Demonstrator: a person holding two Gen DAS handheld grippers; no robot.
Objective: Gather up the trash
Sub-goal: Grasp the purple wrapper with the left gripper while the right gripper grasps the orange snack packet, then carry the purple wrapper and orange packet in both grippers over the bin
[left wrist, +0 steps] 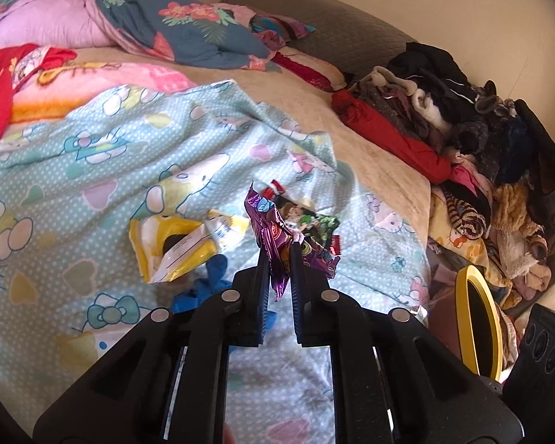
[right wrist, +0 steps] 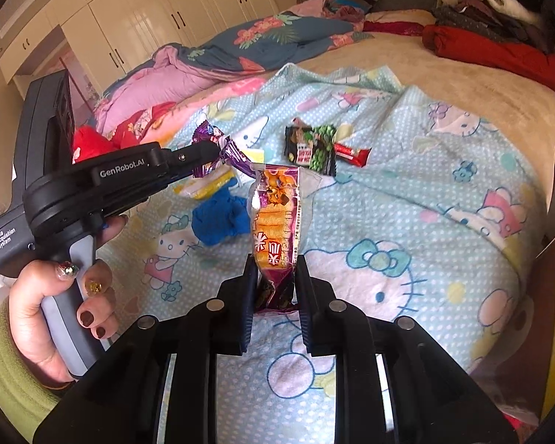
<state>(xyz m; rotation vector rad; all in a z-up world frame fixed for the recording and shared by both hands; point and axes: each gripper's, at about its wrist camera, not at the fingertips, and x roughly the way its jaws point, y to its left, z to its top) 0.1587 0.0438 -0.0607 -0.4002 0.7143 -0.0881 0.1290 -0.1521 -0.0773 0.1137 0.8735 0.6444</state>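
Observation:
My left gripper [left wrist: 279, 249] is shut on a crumpled purple foil wrapper [left wrist: 266, 218], held above the pale blue cartoon blanket [left wrist: 92, 155]. The right wrist view shows that gripper [right wrist: 218, 150] from the side, the purple wrapper [right wrist: 235, 157] pinched at its tips. My right gripper [right wrist: 275, 264] is shut on an orange and purple snack packet [right wrist: 277, 222] that stands upright between its fingers. On the blanket lie a green and black packet [right wrist: 310, 146], a red bar wrapper [right wrist: 351, 153], a yellow and white packet [left wrist: 170, 248] and a blue cloth [right wrist: 220, 218].
A yellow-rimmed container [left wrist: 477, 318] stands beside the bed at the right. A pile of clothes [left wrist: 462, 129] covers the bed's right side, and a floral duvet [left wrist: 188, 33] lies at the back. White wardrobes [right wrist: 148, 18] line the far wall. A hand [right wrist: 55, 296] holds the left gripper.

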